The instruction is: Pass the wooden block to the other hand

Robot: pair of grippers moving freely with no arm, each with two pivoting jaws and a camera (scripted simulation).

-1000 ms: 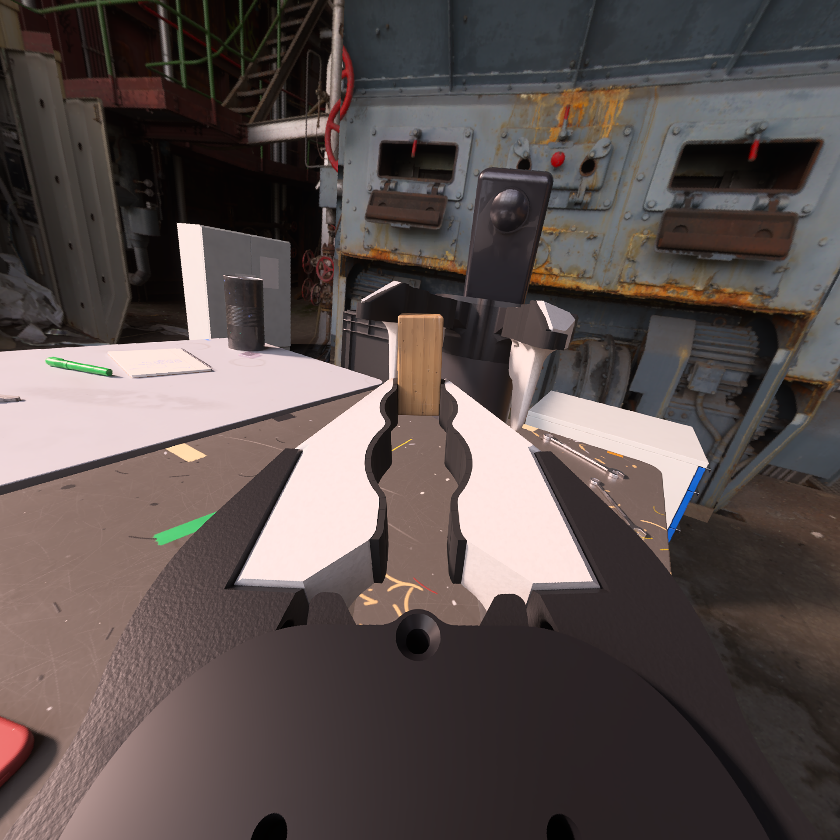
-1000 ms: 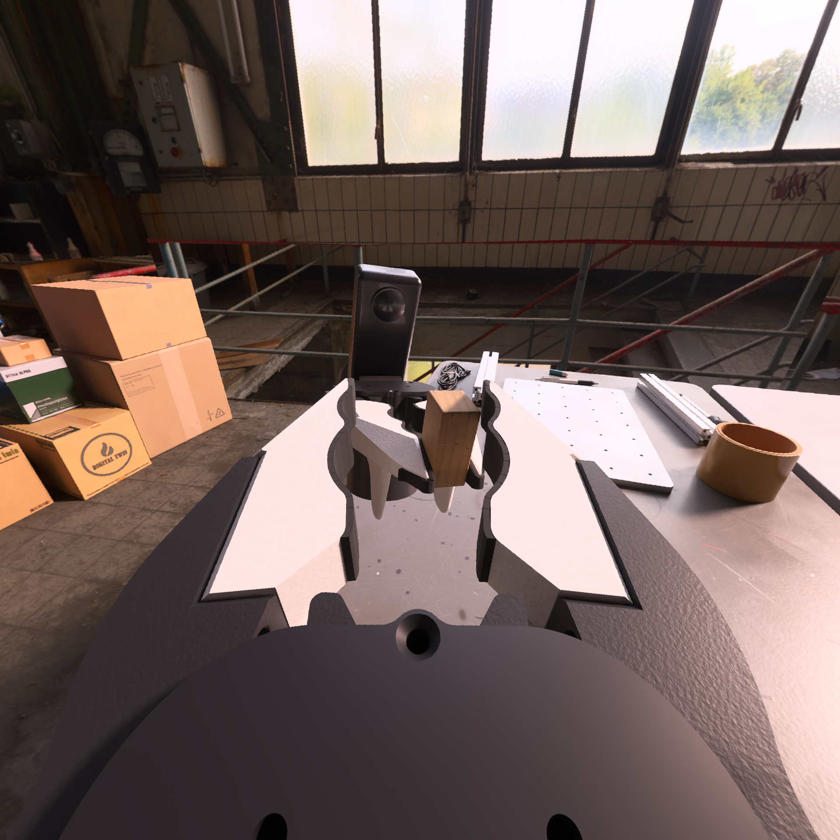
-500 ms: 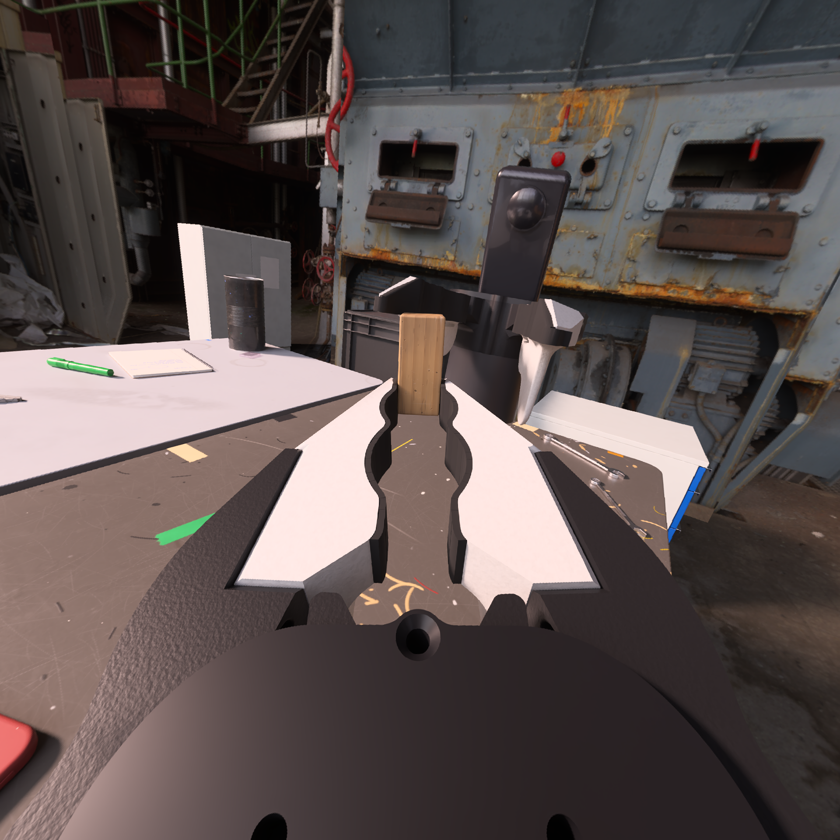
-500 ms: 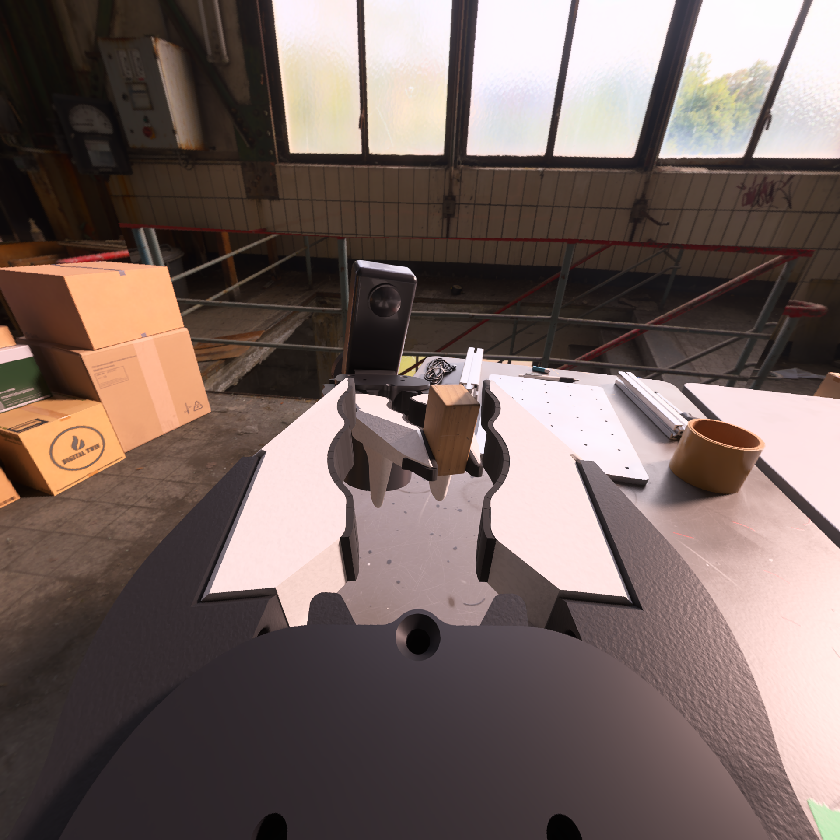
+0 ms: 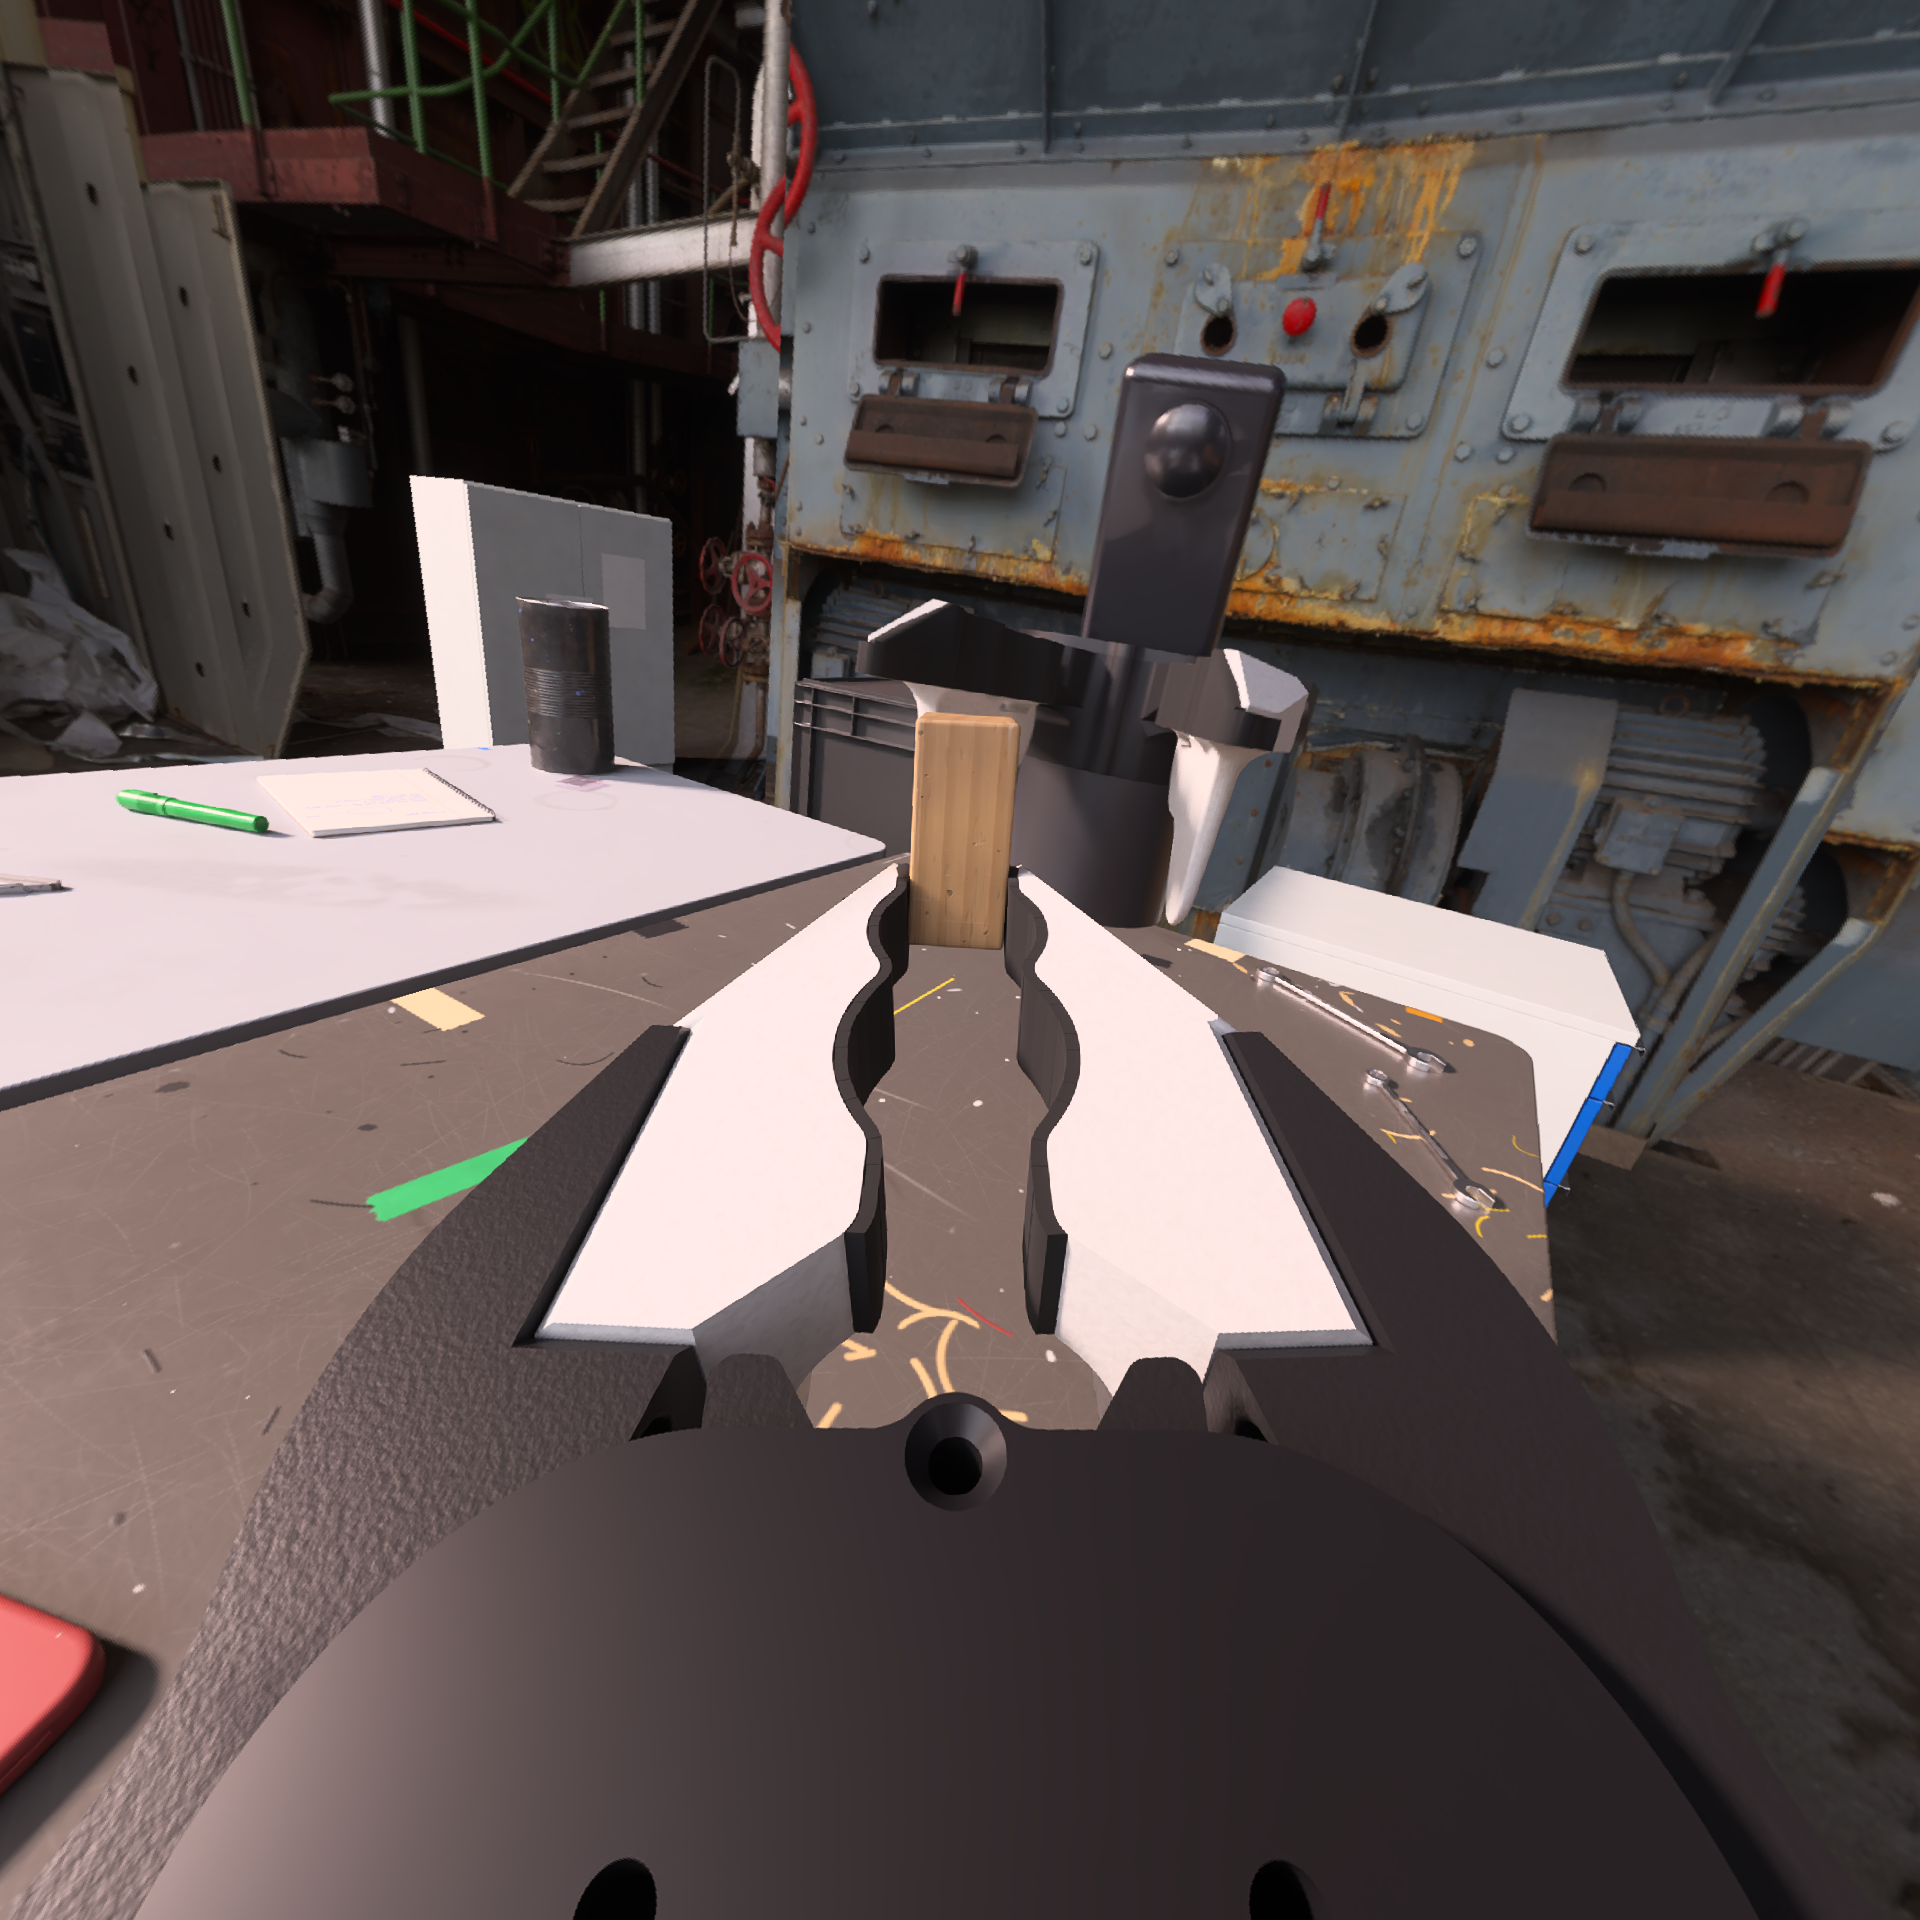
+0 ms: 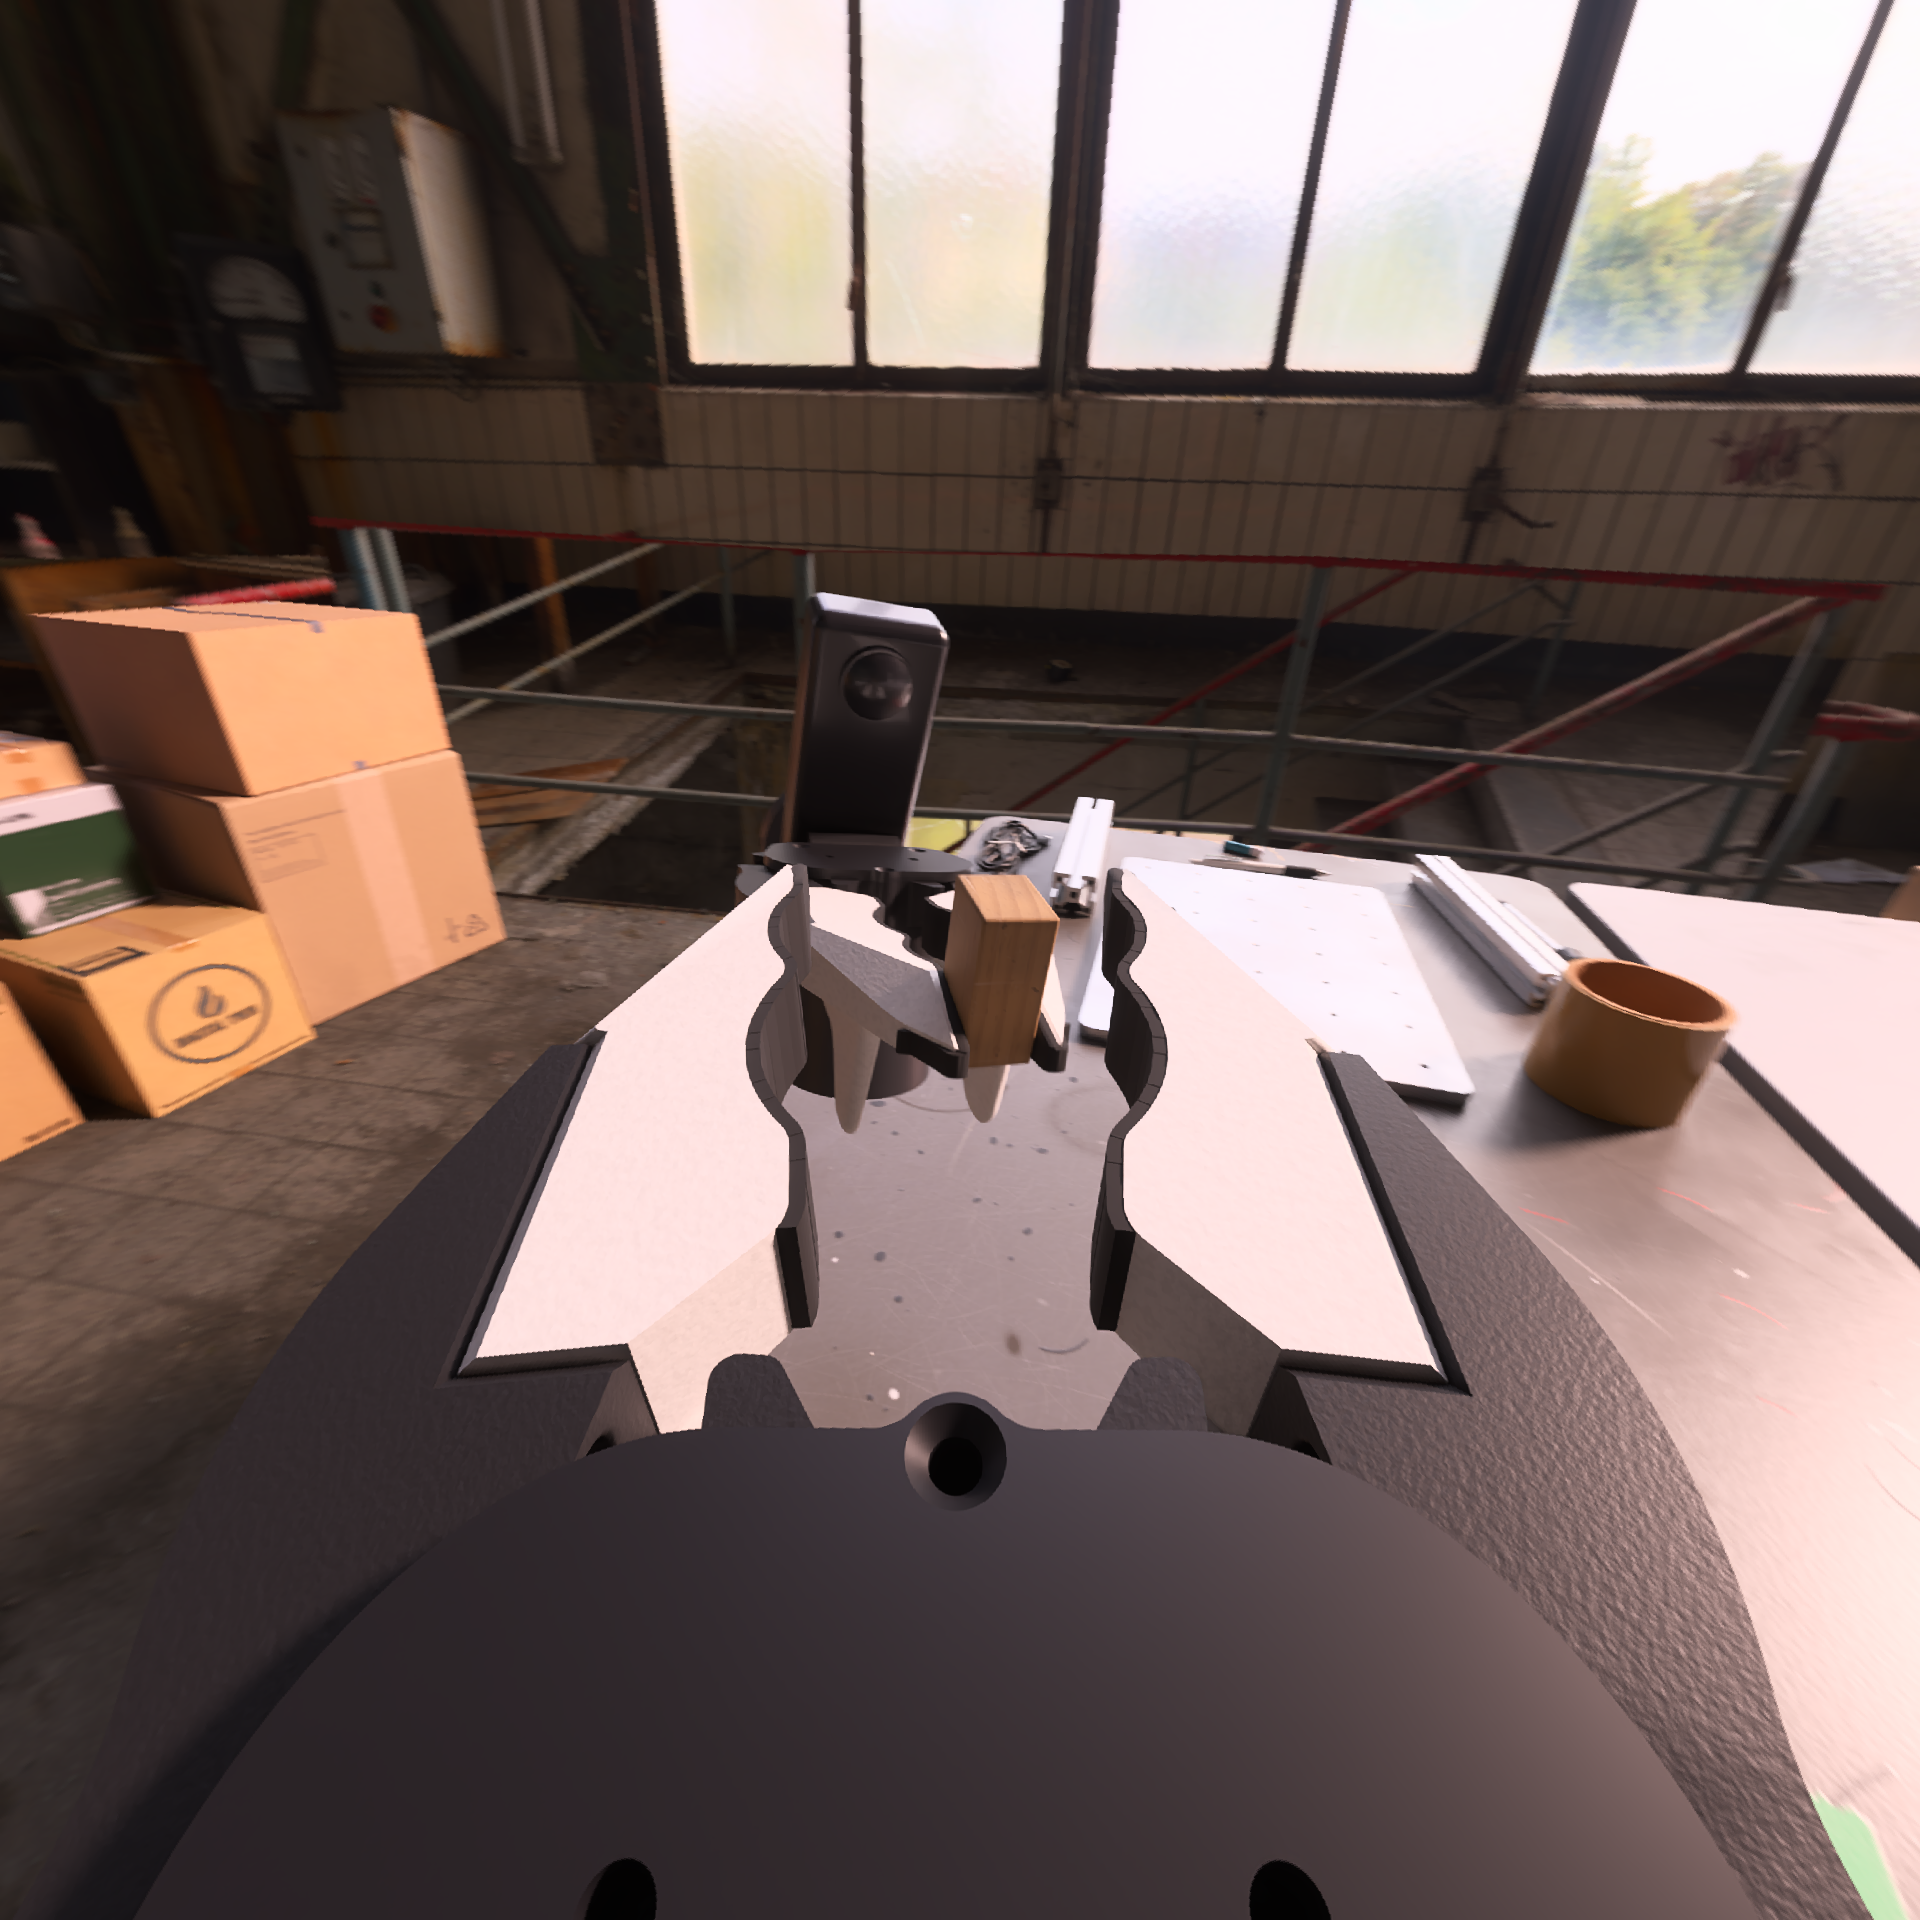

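Observation:
The wooden block (image 5: 961,810) stands upright, clamped at its lower end between the tips of my left gripper (image 5: 961,883), above the dark worktop (image 5: 260,1195). My right gripper (image 5: 1075,831) faces it from just beyond, open; one finger sits behind the block's top, the other to its right. In the right wrist view my right gripper (image 6: 954,894) is open and empty. The block (image 6: 1003,966) held by the left gripper (image 6: 916,1091) shows between its spread fingertips, nearer the right one. I cannot tell whether the right fingers reach the block.
Left wrist view: a white board (image 5: 312,914) with a green pen (image 5: 192,810), notebook (image 5: 374,800) and dark can (image 5: 566,686); wrenches (image 5: 1423,1132); a white box (image 5: 1455,966). Right wrist view: a brown ring (image 6: 1621,1039), perforated plate (image 6: 1288,956), cardboard boxes (image 6: 260,810).
The right gripper has shifted and tilted a little while facing the block, and its view now blurs with motion. The left gripper and the block have stayed still. Both grips are unchanged.

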